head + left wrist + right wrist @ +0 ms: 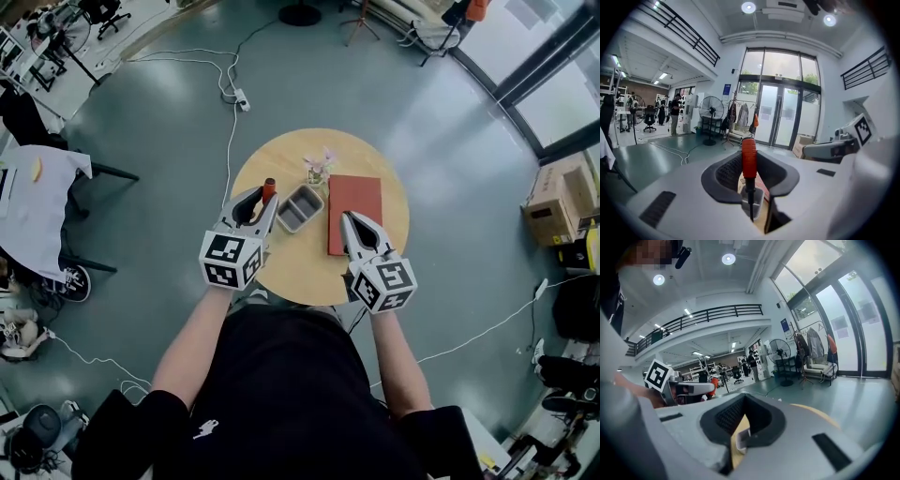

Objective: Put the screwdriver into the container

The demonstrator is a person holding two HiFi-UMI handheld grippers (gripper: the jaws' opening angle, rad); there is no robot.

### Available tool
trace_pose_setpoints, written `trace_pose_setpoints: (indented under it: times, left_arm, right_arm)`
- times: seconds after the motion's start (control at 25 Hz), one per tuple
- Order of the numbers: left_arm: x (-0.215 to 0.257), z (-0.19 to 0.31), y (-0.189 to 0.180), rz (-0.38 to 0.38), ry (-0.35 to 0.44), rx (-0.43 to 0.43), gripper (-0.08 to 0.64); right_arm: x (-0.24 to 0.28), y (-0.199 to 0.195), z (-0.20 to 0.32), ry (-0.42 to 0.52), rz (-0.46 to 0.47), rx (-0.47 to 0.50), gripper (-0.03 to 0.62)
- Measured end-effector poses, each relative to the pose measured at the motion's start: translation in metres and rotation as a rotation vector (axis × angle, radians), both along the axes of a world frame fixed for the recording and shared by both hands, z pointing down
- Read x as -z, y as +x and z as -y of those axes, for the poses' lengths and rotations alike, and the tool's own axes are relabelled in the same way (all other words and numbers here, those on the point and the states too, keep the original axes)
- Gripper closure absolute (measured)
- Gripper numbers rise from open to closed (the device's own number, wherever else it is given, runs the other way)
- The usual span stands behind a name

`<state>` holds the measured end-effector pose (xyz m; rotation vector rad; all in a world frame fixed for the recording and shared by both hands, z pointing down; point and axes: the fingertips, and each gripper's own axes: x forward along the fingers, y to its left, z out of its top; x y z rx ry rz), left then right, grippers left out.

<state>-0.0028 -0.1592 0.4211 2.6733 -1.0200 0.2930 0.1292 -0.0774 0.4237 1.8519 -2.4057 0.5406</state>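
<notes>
My left gripper (263,201) is shut on a screwdriver (268,190) with a red handle. It hovers over the left part of the round wooden table (281,264). In the left gripper view the screwdriver (749,158) stands upright between the pads, handle up and dark shaft pointing down. The grey container (300,208) sits just right of that gripper, and part of it (757,200) shows below the shaft. My right gripper (351,223) hangs shut and empty over the near end of a red book (354,208).
A small vase of pink flowers (319,169) stands behind the container. The red book lies right of the container. A white cable and power strip (242,97) lie on the grey floor beyond the table. Cardboard boxes (555,199) stand at the far right.
</notes>
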Motion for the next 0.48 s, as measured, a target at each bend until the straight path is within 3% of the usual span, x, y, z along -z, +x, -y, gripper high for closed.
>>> trace_pose_setpoints:
  times: [0.28, 0.48]
  left_arm:
    - [0.008, 0.008, 0.026, -0.051, 0.033, 0.041, 0.463]
    - [-0.011, 0.027, 0.051, -0.076, -0.022, 0.078, 0.463]
  right_arm:
    - [-0.013, 0.010, 0.005, -0.003, 0.042, 0.069, 0.592]
    - [-0.032, 0.023, 0.010, -0.038, 0.069, 0.084, 0.592]
